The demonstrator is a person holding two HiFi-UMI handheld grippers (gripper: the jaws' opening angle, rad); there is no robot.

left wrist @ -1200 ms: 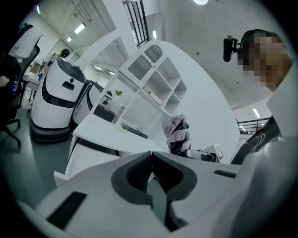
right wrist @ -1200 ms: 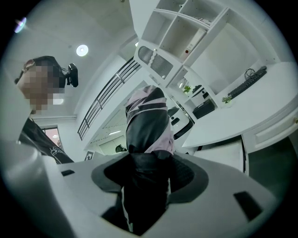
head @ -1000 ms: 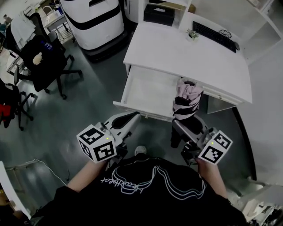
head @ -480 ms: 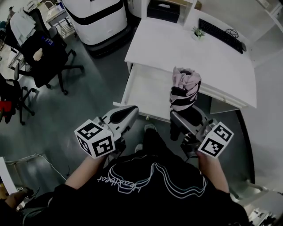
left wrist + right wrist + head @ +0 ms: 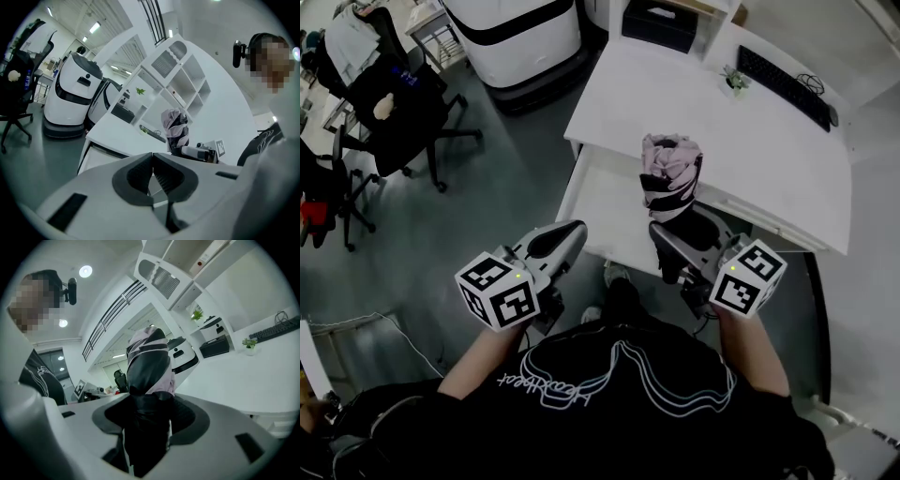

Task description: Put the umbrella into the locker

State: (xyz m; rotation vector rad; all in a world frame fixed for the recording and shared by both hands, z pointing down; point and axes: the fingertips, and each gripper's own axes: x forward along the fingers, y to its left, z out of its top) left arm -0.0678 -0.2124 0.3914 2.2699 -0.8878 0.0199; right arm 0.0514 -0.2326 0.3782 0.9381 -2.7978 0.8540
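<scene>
Right hand-held gripper (image 5: 673, 242) clamps the folded umbrella (image 5: 667, 176) by its lower end, upright above the white table's (image 5: 694, 103) open drawer (image 5: 598, 202). Left hand-held gripper (image 5: 565, 236), near left of it, is closed and empty.

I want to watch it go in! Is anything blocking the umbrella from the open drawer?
Nothing visible does. The right gripper has its jaws shut on the folded umbrella, held upright right by the open drawer, and no object shows inside it. The left gripper, jaws together, is off to the left.
</scene>
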